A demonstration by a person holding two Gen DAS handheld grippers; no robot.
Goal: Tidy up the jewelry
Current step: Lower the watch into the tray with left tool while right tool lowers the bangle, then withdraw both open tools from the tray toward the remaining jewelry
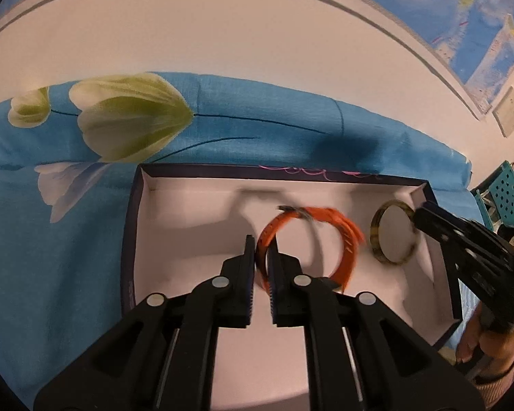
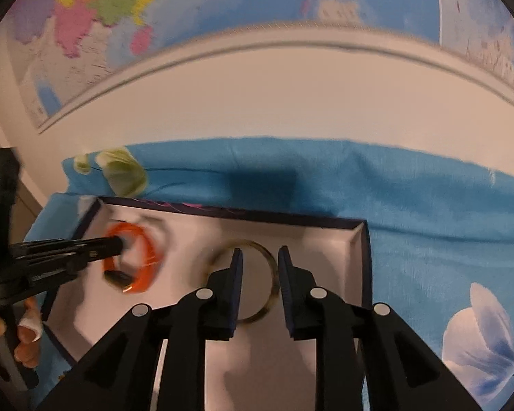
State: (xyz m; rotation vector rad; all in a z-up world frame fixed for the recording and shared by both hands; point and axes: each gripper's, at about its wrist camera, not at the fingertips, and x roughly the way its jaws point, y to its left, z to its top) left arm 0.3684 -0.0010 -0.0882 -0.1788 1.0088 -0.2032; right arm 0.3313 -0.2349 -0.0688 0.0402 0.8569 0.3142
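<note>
Sitting inside the white box (image 1: 188, 212), the orange bracelets (image 1: 339, 229) are pinched by the left gripper (image 1: 261, 250). The right gripper (image 2: 259, 257) stands apart over the gold bangle (image 2: 273, 284), not squeezing it.

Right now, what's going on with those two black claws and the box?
A person is sorting bangles into a white-lined box on a blue flowered cloth. The left claw pinches the rim of the orange bangle, inside the box. The right claw has its fingers apart around the rim of the mottled yellowish bangle, which sits in the box beside the orange one. Both bangles look blurred.
</note>
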